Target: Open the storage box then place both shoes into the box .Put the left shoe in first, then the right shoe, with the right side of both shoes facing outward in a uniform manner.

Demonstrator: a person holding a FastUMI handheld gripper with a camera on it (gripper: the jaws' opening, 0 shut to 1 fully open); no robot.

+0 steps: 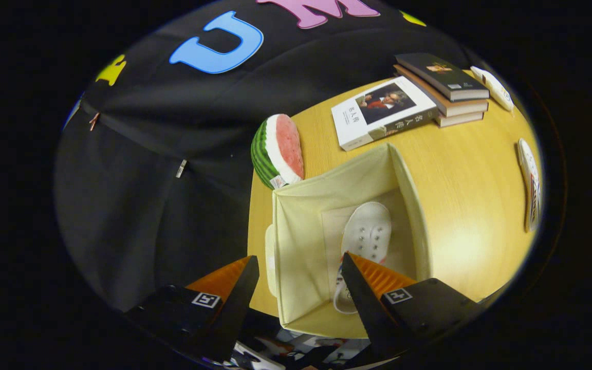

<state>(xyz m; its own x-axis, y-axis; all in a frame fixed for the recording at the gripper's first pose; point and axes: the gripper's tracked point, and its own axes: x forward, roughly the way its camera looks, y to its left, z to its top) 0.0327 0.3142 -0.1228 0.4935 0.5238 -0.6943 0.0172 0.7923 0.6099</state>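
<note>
While the gripper [300, 275] hangs above the near side of the storage box [301, 246], its two fingers stand well apart with nothing caught between them, one finger out over the dark cloth beside the table and the other over the box's open mouth. The box is a pale fabric one with its top open, sitting on the yellow wooden table [460, 174] close to the table's near edge, and the view looks down into it at a slant. Inside, on the box floor, lies one white shoe [365, 241], its toe pointing away from the fingers and its heel end partly hidden behind the finger over the box; small eyelets show on its upper, but whether it is the left or right shoe cannot be told from here. Just beyond the far corner of the box, at the table's edge by the cloth wall, stands a watermelon slice toy [278, 150], touching or nearly touching the box rim. Further back lies a white-covered book [383, 112] flat on the table, and beside it a stack of three books [447, 87]. Two long pale objects rest further along, one [492, 87] past the stack and another [530, 180] near the table's far side, well apart from the box; what they are is hard to tell.
</note>
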